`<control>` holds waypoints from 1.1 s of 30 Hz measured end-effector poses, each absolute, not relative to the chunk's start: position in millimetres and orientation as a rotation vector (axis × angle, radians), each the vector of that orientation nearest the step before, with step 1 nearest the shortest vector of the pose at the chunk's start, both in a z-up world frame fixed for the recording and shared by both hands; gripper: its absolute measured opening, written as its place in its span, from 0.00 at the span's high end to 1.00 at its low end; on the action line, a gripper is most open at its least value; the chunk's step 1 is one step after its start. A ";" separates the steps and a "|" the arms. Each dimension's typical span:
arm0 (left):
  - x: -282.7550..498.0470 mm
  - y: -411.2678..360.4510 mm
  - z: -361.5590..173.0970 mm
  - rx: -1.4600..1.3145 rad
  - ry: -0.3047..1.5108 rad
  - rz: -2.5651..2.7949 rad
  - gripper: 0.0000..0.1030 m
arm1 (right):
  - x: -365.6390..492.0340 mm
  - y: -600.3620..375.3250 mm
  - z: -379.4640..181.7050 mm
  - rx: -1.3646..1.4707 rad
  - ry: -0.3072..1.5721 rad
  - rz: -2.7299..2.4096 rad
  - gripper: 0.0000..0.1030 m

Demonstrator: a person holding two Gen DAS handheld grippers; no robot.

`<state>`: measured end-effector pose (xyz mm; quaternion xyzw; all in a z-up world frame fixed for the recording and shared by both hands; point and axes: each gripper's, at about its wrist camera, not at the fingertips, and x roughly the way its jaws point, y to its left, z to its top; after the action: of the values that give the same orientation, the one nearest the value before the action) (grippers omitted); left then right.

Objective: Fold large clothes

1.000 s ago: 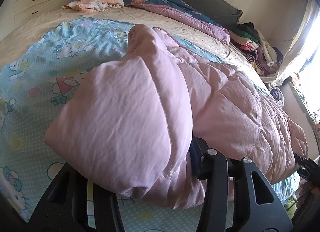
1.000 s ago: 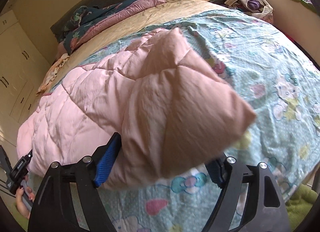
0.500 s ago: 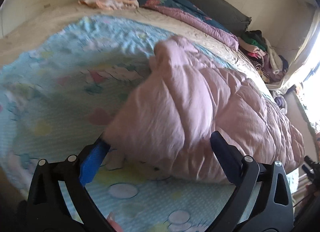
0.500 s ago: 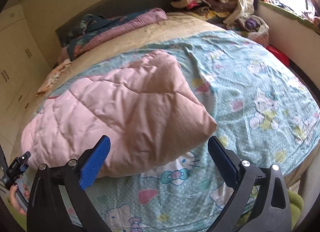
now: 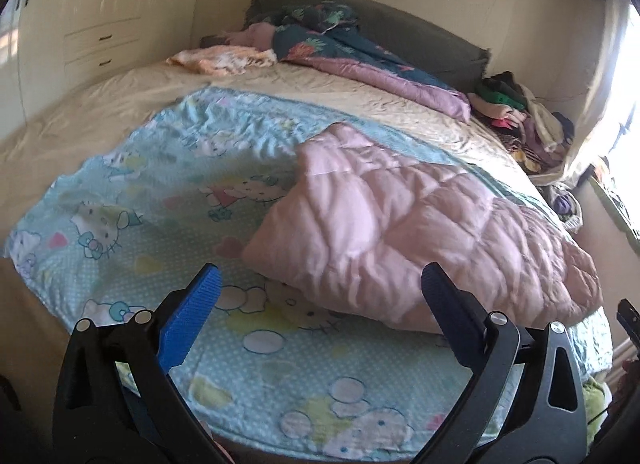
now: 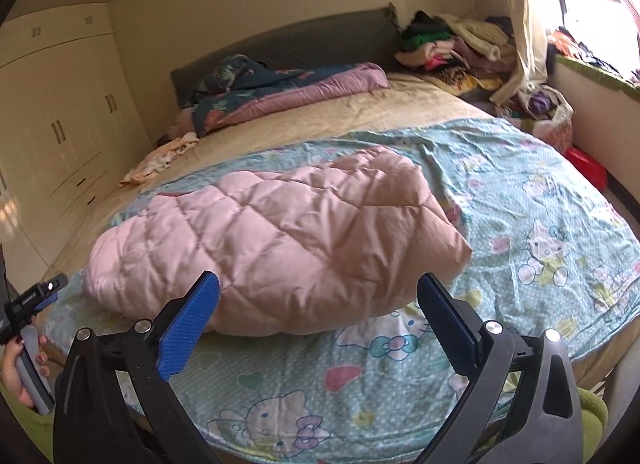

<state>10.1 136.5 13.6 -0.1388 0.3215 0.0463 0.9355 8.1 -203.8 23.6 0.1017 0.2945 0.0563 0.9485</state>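
Pink jacket folded on cartoon sheet, left gripper wide and empty, right gripper wide and empty, both near it

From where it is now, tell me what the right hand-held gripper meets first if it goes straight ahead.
Probably the pink jacket: the open right hand-held gripper points at its near edge, lying on the cartoon sheet. Depth is unclear.
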 end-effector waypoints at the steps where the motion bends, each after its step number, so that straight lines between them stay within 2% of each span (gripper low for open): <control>1: 7.5 131.6 16.6 -0.272 0.648 0.088 0.09 | 3.4 -200.7 26.6 0.194 0.587 0.120 0.04; 14: -21.8 55.7 31.4 -0.183 0.617 -0.049 0.09 | -50.7 -166.3 53.3 0.084 0.496 0.150 0.04; 23: -34.9 22.5 21.2 -0.144 0.619 -0.101 0.09 | -63.8 -136.0 30.6 0.002 0.554 0.156 0.04; 33: -38.7 6.1 11.1 -0.104 0.627 -0.128 0.09 | -59.0 -141.1 10.2 0.096 0.589 0.127 0.04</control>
<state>-38.7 6.1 11.1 -0.0511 0.3081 -0.0627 0.9479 -59.0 -141.1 10.2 0.0471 0.2901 0.0625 0.9538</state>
